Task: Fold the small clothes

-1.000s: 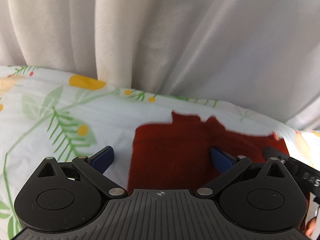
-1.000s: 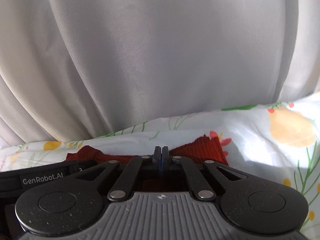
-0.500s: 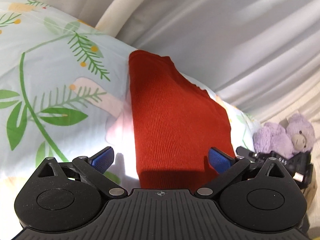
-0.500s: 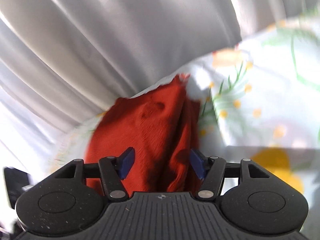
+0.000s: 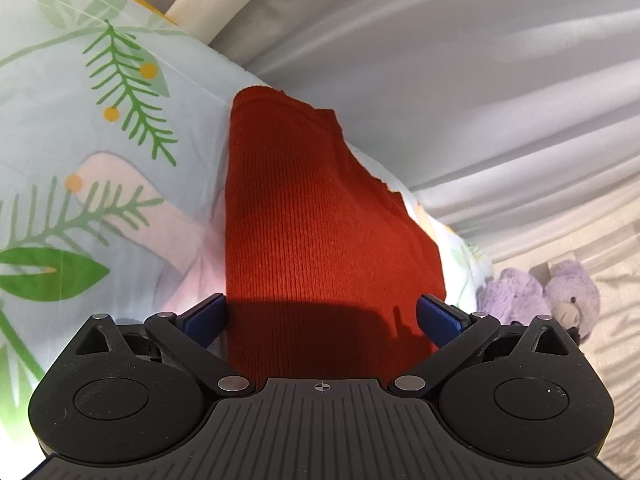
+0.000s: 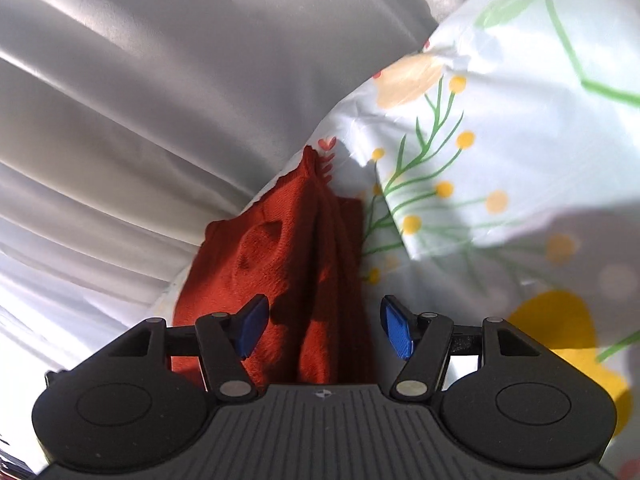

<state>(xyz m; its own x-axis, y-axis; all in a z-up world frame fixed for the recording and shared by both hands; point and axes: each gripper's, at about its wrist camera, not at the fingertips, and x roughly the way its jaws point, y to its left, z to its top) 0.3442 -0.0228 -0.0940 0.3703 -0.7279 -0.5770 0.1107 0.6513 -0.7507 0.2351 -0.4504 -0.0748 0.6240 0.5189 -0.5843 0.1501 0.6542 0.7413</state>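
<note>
Centre frame on both wrist views, the red knit garment (image 5: pixel 320 220) lies folded lengthwise on the floral sheet (image 5: pixel 80 160), my left gripper (image 5: pixel 322 318) and right gripper (image 6: pixel 322 328) wide, holding nothing; next, I judge, a crosswise fold.

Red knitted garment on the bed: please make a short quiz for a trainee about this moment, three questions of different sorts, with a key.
1. True or false: the right gripper is clamped on the red knitted garment.
2. What lies under the garment? A) a bare wooden table B) a floral bedsheet C) a blue towel
3. Fill in: the soft toy seen past the left gripper is ____ in colour.

Key
1. False. Its jaws stand open, having just been opening, with the garment below and between them but not pressed.
2. B
3. Purple
</note>
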